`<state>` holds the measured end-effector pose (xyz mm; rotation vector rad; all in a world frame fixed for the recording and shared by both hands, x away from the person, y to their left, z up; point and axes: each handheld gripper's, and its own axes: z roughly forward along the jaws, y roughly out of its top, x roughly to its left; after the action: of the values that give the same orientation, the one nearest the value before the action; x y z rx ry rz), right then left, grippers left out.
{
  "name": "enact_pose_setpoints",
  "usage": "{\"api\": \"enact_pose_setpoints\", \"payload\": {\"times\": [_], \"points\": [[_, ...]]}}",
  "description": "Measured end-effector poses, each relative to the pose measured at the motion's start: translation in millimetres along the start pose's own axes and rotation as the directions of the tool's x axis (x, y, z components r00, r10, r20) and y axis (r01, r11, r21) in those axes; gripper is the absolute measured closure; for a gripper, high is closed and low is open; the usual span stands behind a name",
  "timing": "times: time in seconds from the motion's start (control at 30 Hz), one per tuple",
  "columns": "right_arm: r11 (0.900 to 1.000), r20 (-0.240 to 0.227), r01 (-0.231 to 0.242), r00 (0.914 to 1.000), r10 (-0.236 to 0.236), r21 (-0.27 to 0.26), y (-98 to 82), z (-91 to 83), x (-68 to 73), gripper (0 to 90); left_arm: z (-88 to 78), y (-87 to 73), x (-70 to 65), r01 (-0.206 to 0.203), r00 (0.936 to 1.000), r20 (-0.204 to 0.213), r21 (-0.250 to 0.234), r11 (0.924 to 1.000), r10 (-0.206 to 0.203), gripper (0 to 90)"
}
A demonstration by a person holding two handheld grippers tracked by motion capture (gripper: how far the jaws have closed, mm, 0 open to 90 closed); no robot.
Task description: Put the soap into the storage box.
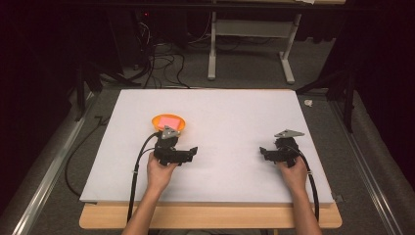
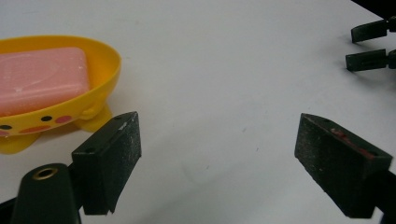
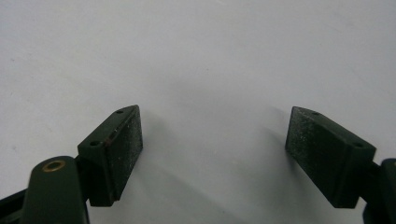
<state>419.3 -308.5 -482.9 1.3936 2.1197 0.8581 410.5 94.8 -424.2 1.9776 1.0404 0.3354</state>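
A yellow duck-faced soap dish [image 1: 183, 124] stands on the white board, and a pink bar of soap [image 1: 170, 121] lies in it. The left gripper view has the dish [image 2: 100, 77] and soap [image 2: 42, 77] at its upper left. My left gripper [image 1: 193, 152] rests just in front of the dish, pointing right, open with nothing between its jaws [image 2: 217, 161]. My right gripper [image 1: 263, 152] lies at the board's right, pointing left, open and empty [image 3: 215, 156]. Its jaw tips appear far off in the left gripper view [image 2: 371, 46].
The white board [image 1: 220, 112] covers most of a wooden table [image 1: 210, 218]. Beyond the far edge are cables [image 1: 161, 63] on the floor and a white table frame [image 1: 252, 44]. Metal rails run along both sides.
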Motion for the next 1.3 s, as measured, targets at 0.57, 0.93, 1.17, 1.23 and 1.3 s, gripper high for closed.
{"api": "enact_pose_setpoints", "payload": {"times": [0.57, 0.93, 1.17, 1.23, 1.3], "points": [[1.000, 0.001, 0.003, 1.0000, -0.003, -0.001, 0.0, 0.0, 0.0, 19.4, 22.3, -7.6, -5.9, -0.010, 0.9995, 0.031, 0.056, 0.9984, 0.009, 15.6], [1.000, 0.004, 0.002, 1.0000, -0.002, -0.001, -0.1, -0.2, 0.6, 19.5, 37.7, -14.1, -2.2, -0.006, 0.9998, 0.017, 0.079, 0.9969, 0.005, 15.7], [1.000, 0.004, 0.001, 1.0000, -0.001, -0.001, -0.1, -0.2, 0.6, 19.5, 42.6, -18.0, 1.0, -0.002, 1.0000, -0.001, 0.078, 0.9969, 0.003, 15.8], [1.000, 0.004, 0.002, 1.0000, -0.002, -0.001, -0.1, -0.2, 0.6, 19.5, 44.9, -19.4, 1.1, -0.007, 0.9999, -0.014, 0.076, 0.9971, 0.008, 15.8], [1.000, 0.005, 0.004, 1.0000, -0.004, -0.001, -0.1, -0.2, 0.6, 19.5, 47.4, -20.8, 1.2, -0.012, 0.9998, -0.017, 0.078, 0.9969, 0.013, 15.8]]}}
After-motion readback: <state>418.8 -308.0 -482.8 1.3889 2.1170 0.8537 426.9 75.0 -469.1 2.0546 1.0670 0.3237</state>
